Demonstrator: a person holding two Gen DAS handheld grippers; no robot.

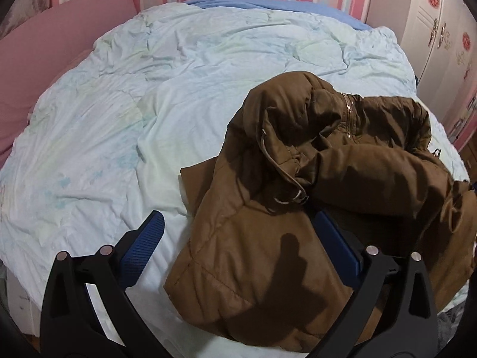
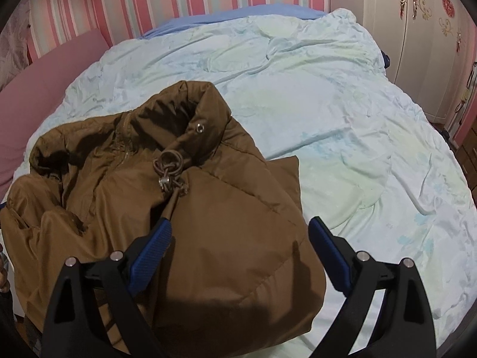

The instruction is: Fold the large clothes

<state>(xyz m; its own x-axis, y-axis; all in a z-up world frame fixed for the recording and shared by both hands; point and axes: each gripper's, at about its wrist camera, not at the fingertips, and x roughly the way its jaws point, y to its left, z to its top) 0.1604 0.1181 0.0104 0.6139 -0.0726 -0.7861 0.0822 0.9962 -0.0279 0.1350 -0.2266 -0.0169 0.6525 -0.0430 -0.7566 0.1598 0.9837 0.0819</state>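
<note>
A brown padded jacket [image 1: 298,197] lies crumpled near the front edge of a bed, its zip and drawcord showing. In the left wrist view my left gripper [image 1: 238,223] hangs open just above the jacket's lower left part, blue pads wide apart, nothing between them. In the right wrist view the same jacket [image 2: 167,214] fills the lower left, collar raised with a knotted cord on top. My right gripper [image 2: 240,232] is open over the jacket's right side, its left pad near the cord, its right pad over the quilt.
A rumpled pale blue quilt [image 1: 149,113] covers the bed [image 2: 357,137]. A pink padded headboard [image 1: 44,47] stands at the left, a striped wall behind, a white wardrobe [image 2: 417,29] at the right. A blue sheet shows at the far edge.
</note>
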